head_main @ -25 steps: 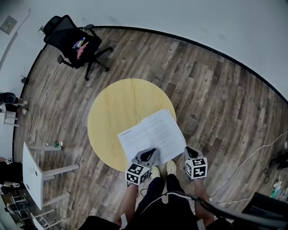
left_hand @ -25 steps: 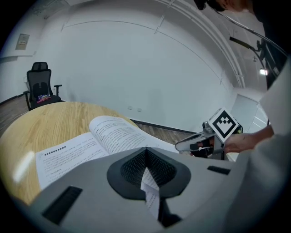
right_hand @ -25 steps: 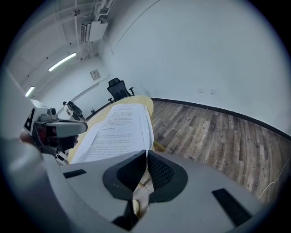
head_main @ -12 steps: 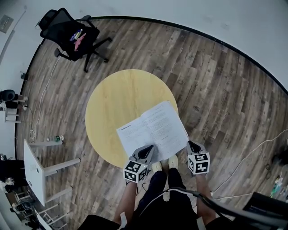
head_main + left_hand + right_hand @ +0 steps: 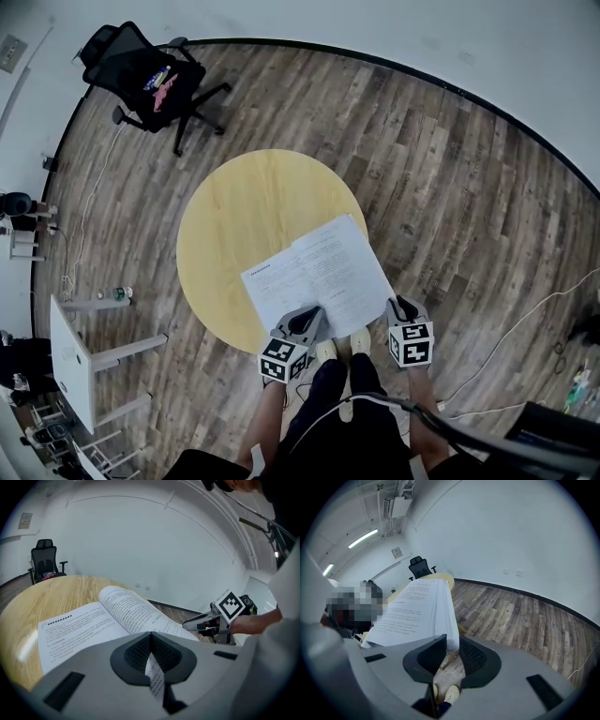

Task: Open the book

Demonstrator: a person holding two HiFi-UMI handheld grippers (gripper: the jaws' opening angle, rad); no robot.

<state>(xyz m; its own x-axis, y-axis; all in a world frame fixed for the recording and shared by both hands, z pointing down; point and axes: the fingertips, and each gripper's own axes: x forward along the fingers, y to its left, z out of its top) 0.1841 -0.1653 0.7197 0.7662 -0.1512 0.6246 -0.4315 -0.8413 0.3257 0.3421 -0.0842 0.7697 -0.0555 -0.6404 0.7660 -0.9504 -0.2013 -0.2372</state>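
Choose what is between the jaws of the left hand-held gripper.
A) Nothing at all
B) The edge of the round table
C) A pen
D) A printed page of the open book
D: in the left gripper view, the left hand-held gripper has its jaws closed on a printed page that rises from the open book.

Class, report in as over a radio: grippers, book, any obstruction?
Left gripper shut on a page. Right gripper just opening, book corner at its jaws, unpressed. Book lies open on table. Nothing in the way.
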